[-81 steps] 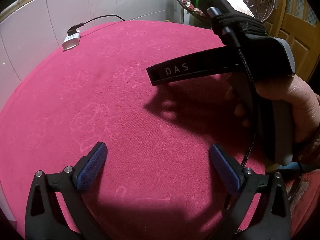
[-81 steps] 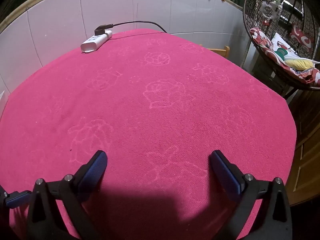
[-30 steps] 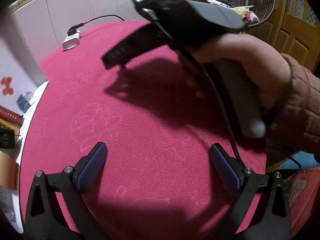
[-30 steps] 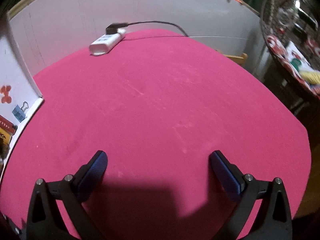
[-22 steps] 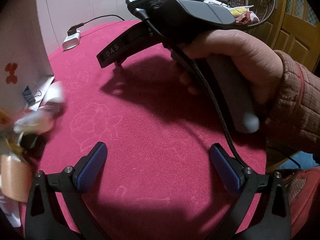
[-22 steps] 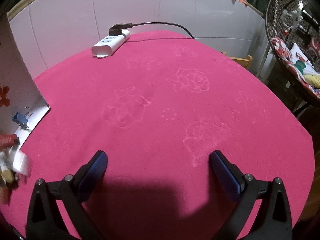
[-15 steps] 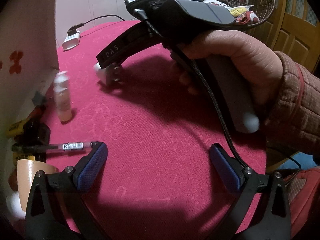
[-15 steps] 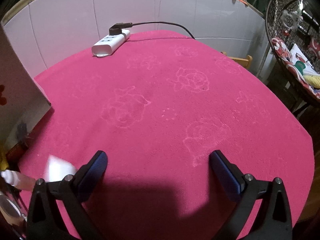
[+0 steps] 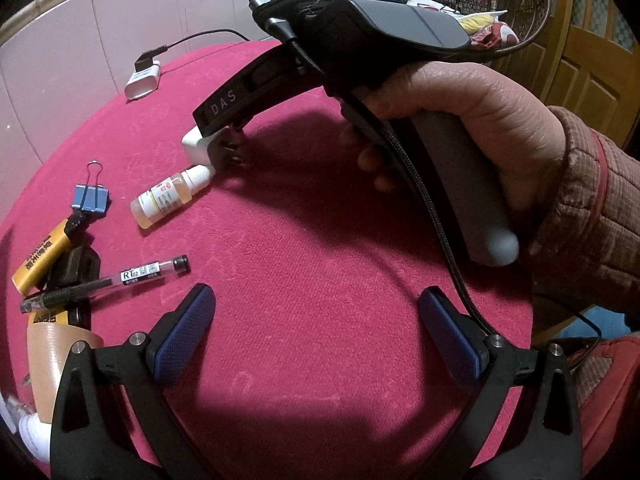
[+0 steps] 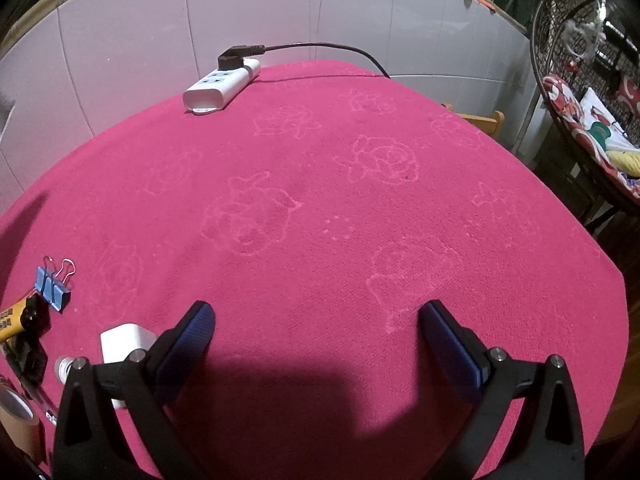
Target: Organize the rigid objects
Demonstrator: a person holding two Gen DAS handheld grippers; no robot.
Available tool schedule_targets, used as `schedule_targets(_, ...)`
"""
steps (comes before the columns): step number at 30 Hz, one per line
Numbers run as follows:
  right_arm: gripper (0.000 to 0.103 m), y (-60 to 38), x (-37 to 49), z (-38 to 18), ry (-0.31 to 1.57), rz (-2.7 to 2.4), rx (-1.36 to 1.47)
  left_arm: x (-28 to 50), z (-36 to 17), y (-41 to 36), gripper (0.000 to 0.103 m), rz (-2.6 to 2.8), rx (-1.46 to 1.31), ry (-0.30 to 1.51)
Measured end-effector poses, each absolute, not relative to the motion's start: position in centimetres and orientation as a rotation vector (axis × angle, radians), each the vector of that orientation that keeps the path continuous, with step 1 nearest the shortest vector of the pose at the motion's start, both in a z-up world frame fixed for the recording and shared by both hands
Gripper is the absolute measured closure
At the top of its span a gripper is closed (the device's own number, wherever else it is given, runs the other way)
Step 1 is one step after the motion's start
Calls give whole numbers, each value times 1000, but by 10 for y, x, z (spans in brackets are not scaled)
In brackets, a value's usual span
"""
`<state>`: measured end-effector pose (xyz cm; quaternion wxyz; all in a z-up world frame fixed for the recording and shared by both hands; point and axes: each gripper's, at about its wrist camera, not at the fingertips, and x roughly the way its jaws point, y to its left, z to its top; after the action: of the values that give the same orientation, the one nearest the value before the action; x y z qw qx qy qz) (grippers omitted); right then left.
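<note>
A round desk [image 10: 360, 240] covered in a bright pink cloth with faint flower outlines fills both views.

The left hand-held gripper [image 9: 316, 332] has its two blue-padded fingers spread wide apart with nothing between them, only bare cloth. Ahead of it and to its right, a hand [image 9: 472, 120] in a quilted sleeve holds the right hand-held gripper by its grey handle.

To the left of the left hand-held gripper lies a scatter of small things. A pen [image 9: 108, 282] lies nearest, just beyond the left finger. Past it are a yellow tube [image 9: 40, 258], a blue binder clip [image 9: 91, 198] and a small dropper bottle [image 9: 170, 196] lying on its side. A white plug adapter [image 9: 196, 150] sits just beyond the bottle's cap, under the tip of the right hand-held gripper. A roll of tan tape [image 9: 48, 356] sits at the left edge.

The right hand-held gripper [image 10: 316, 334] is also wide open and empty. Far ahead of it, at the back edge of the desk, lies a white power strip [image 10: 220, 86] with a black cord plugged in.
</note>
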<state>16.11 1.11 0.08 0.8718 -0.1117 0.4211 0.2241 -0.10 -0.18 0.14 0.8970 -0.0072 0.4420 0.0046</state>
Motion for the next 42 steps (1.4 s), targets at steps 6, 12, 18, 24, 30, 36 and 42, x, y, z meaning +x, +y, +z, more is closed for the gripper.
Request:
schedule_targets(6,0,11,161,1,880,468,-234,-1,1,-2,0,9,-15,916)
schedule_targets(12,0,11,161,1,880,469,-233,-1,1,-2,0,10,-15,916)
schedule_targets(18,0,11,161,2,877,474,-221,-1,1,-2,0,9,-15,916)
schedule_targets(24,0,-14,160,10,872,549,-66,0,2,-2,0,8,-15,916)
schedule_targets(30,0,-76,144,47,747,659,135,-1,2,-2,0,8,-15,916)
schedule_targets(36,0,-127,125,93,564,763,319,0,2,-2,0,8,-15,916)
schedule_targets(42,0,-119,106,109,424,839,269,-4,3,-3,0,19,-17,924)
